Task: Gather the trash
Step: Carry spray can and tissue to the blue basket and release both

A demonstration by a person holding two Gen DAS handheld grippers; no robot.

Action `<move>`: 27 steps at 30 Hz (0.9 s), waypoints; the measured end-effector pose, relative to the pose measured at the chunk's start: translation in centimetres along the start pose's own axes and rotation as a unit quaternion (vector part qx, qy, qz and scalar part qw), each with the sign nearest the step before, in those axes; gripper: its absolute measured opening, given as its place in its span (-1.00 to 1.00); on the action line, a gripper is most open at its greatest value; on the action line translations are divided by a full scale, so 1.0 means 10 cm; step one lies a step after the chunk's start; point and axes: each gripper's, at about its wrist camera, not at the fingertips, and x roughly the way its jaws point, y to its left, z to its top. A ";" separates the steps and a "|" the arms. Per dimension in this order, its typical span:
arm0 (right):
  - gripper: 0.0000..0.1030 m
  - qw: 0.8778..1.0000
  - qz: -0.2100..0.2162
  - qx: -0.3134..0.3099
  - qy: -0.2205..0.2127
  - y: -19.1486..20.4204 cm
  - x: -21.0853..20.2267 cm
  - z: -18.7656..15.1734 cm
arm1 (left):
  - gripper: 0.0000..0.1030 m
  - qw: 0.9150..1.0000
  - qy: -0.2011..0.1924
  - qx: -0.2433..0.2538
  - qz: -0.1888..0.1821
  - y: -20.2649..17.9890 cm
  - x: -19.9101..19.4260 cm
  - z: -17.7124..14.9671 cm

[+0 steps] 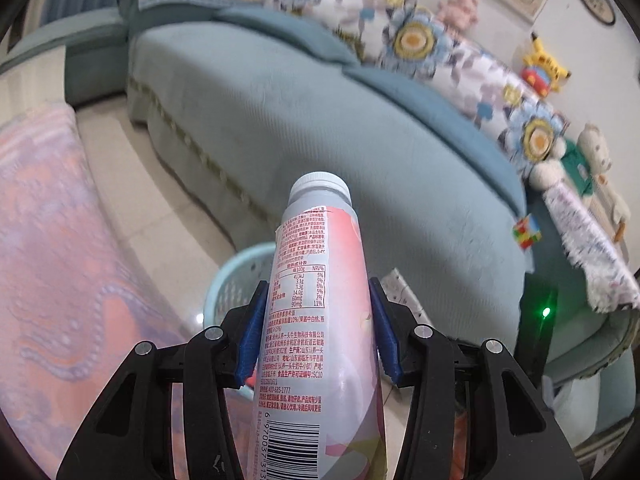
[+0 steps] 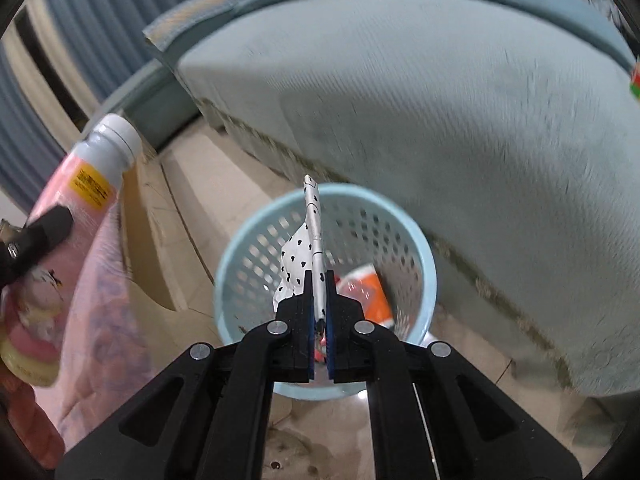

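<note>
While left claw (image 1: 318, 332) pinches bottle (image 1: 316, 304) cap-forward | right claw (image 2: 319, 300) clamps wrapper (image 2: 308, 248) over basket (image 2: 424, 264)

The left gripper (image 1: 318, 328) fills the bottom centre of its view, its blue-padded fingers (image 1: 253, 330) spread wide and pressed against both sides of a bottle (image 1: 316, 312). The right gripper (image 2: 319, 280), lower centre of its own view, has its fingers nearly together, pinching a thin spotted wrapper (image 2: 310, 236).

Our left tool (image 1: 318, 320), matte black linkage arms, round silver rivets at the joints, ribbed blue fingertip pads (image 1: 253, 330), our right tool (image 2: 319, 304) alike (thinner blue strips showing)
</note>
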 end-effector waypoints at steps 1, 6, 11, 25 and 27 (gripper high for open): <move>-0.94 1.000 -0.002 0.003 0.007 -0.03 0.06 -0.01 | -0.10 1.000 0.004 0.000 0.007 0.02 0.06 -0.03; -0.91 0.999 0.007 0.021 0.030 -0.10 0.22 -0.04 | 0.01 1.000 0.011 -0.015 0.004 0.12 0.14 -0.04; -0.81 0.999 0.011 0.022 0.033 -0.07 0.23 -0.04 | 0.06 1.000 0.000 -0.018 0.002 0.17 0.03 -0.03; -0.03 0.999 0.027 -0.025 -0.018 0.25 -0.16 0.02 | 0.06 0.999 -0.035 -0.007 -0.001 0.16 -0.43 0.04; -0.03 0.998 0.027 -0.044 -0.030 0.38 -0.26 0.02 | 0.06 0.999 -0.038 0.001 0.001 0.19 -0.58 0.03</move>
